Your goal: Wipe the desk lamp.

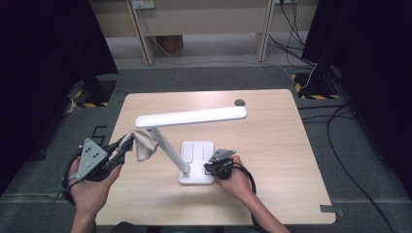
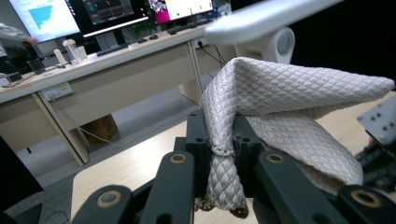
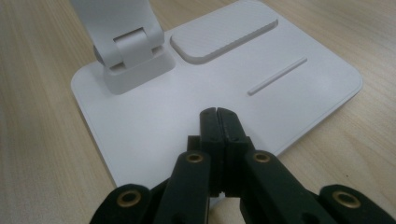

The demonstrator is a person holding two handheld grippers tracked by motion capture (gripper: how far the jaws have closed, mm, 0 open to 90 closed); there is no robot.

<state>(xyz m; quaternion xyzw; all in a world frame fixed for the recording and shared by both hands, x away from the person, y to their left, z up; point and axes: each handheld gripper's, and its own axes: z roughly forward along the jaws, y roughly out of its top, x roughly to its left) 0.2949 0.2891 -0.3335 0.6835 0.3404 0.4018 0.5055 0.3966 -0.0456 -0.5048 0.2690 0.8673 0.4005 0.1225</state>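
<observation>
A white desk lamp stands mid-table, its flat base toward the front and its long head stretched level above. My left gripper is raised at the table's left, shut on a beige quilted cloth that hangs beside the lamp's slanted arm. In the left gripper view the cloth is pinched between the jaws of that gripper, just under the lamp head. My right gripper is shut with nothing in it, its tips resting over the lamp base; the high view puts this gripper at the base's right edge.
A small dark round object lies near the table's far edge. Desks with monitors stand beyond the table in the left gripper view. Cables run over the floor to the right, and black-and-yellow tape marks the floor beside the table's far corners.
</observation>
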